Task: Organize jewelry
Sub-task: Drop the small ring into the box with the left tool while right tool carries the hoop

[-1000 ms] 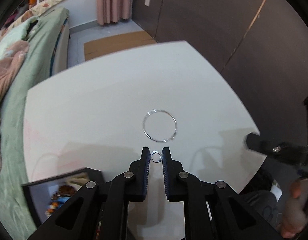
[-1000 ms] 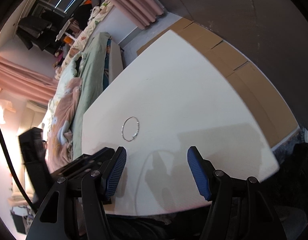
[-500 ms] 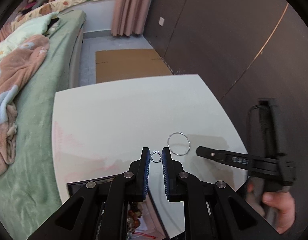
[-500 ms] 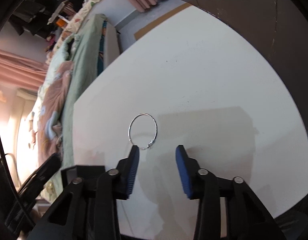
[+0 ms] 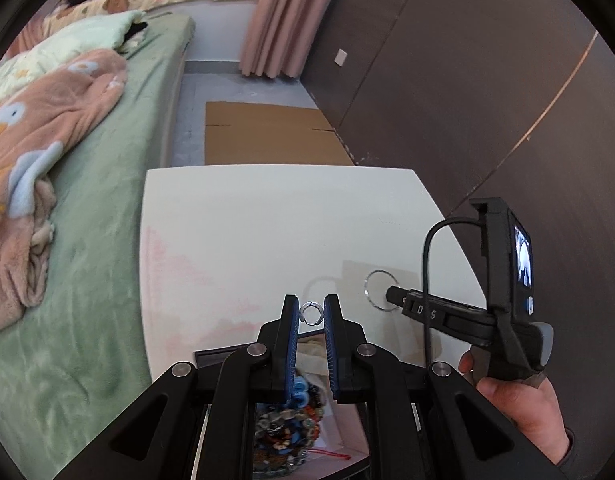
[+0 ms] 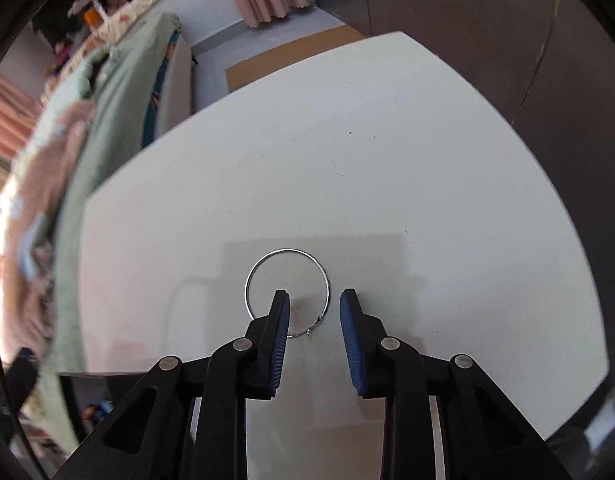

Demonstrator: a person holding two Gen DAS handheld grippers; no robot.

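My left gripper [image 5: 311, 312] is shut on a small silver ring [image 5: 312, 313] and holds it above the near edge of the white table [image 5: 267, 220], over an open jewelry box [image 5: 291, 432] full of colourful beads. A large thin silver hoop [image 6: 286, 293] lies flat on the table. My right gripper [image 6: 313, 300] is open and low over it, its left fingertip inside the hoop and its right fingertip just outside. In the left wrist view the hoop [image 5: 381, 290] lies at the tip of the right gripper [image 5: 391, 294].
A bed with green sheets and a peach blanket [image 5: 47, 128] runs along the table's left side. Flattened cardboard [image 5: 267, 132] lies on the floor beyond the table. A dark wall [image 5: 487, 80] stands close on the right.
My left gripper has pulled back and risen with the small ring, now over the box. My right gripper has moved in and down over the hoop, its jaws narrower than a second ago.
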